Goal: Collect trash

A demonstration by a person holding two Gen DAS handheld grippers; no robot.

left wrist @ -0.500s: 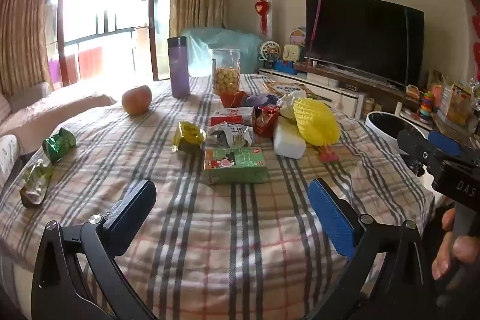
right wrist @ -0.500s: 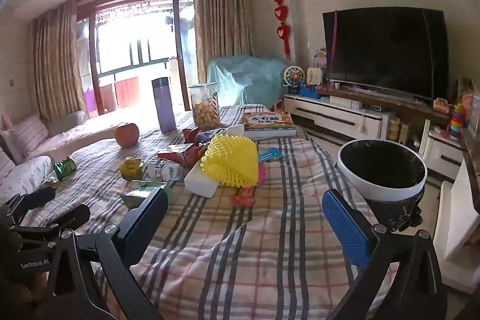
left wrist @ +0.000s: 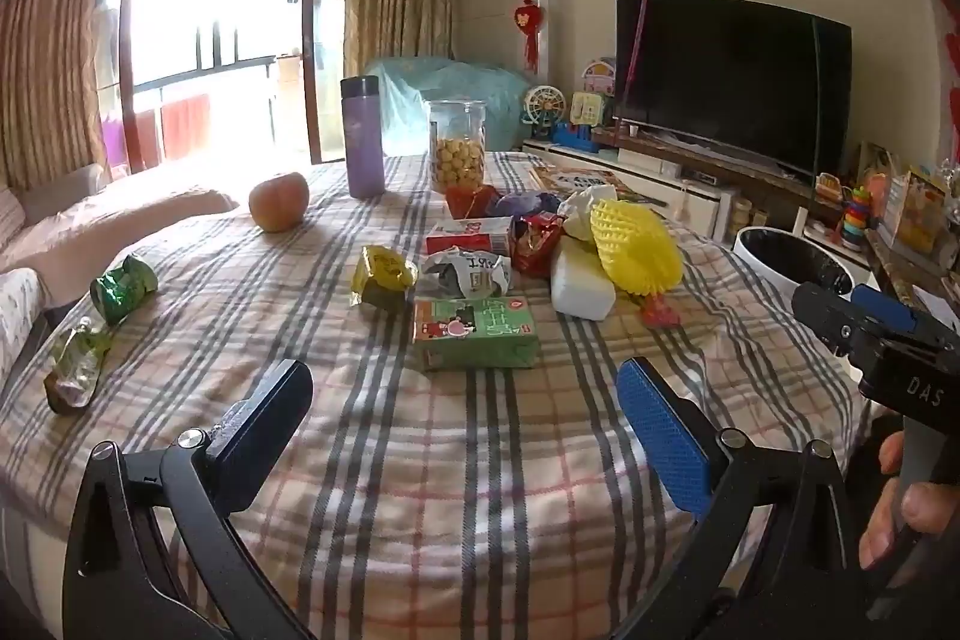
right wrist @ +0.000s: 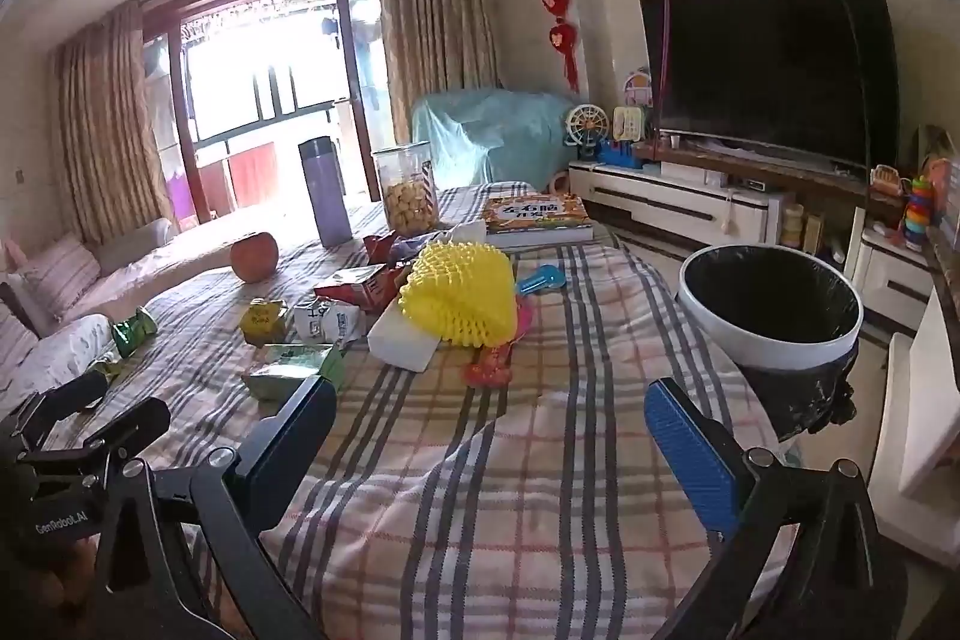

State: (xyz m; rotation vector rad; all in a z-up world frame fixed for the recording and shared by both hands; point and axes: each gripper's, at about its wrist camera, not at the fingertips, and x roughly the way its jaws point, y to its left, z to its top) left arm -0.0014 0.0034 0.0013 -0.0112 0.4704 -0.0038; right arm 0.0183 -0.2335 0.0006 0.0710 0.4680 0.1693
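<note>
Both tongs, left (left wrist: 465, 421) and right (right wrist: 489, 436), gape fully, holding nothing, over the plaid-cloth desk (left wrist: 456, 508). Nearest trash: green drink carton (left wrist: 474, 334), then crumpled white carton (left wrist: 465, 271), yellow wrapper (left wrist: 384, 271), yellow foam net (right wrist: 459, 301). Black-lined white bin (right wrist: 771, 307) stands just beside the desk's right edge.

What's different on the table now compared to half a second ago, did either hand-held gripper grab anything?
Nothing visibly changed. The left hand-held gripper and the right hand-held gripper are both wide open and empty above the plaid tablecloth. The green carton, yellow foam net and lined bin sit where they were.
</note>
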